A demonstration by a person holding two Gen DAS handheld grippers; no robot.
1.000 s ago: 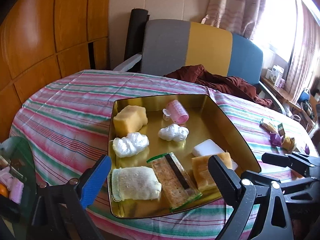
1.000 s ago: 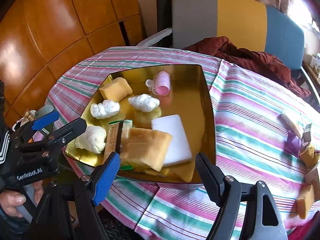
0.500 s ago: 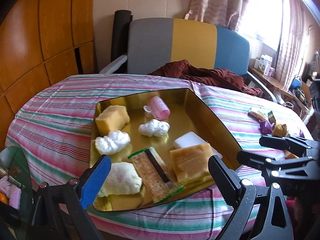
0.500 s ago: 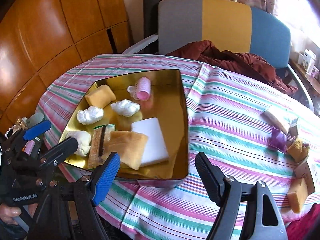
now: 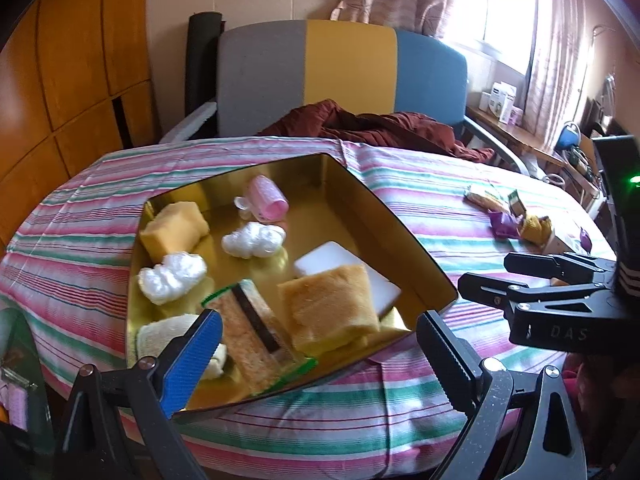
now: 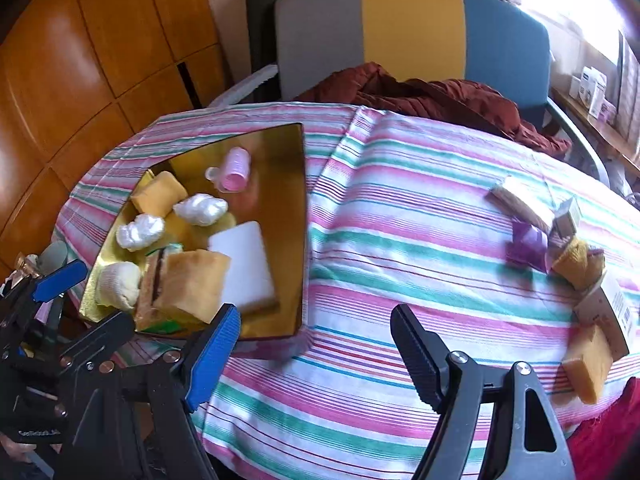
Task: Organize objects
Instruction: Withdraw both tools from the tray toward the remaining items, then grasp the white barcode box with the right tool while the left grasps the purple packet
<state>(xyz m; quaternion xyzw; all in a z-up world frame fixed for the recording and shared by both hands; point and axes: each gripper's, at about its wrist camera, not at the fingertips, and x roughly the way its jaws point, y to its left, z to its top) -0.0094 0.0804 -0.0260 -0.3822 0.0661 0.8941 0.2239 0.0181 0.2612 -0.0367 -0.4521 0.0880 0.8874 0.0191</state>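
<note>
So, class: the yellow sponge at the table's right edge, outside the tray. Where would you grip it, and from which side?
Probably across its two broad faces, coming down from above with the right gripper, whose jaws are open and empty. The yellow sponge stands tilted on a narrow side against a box, so the thin way fits the jaws; the box blocks its far side.

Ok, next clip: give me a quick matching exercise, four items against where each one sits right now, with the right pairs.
Things:
1. pink roller
2. white block
3. purple wrapper
4. dark red cloth

Places:
A. on the striped cloth, outside the tray
B. draped on the chair seat behind the table
C. far end of the gold tray
D. in the tray, partly under a tan sponge

Pairs: 1-C, 2-D, 3-A, 4-B
</note>
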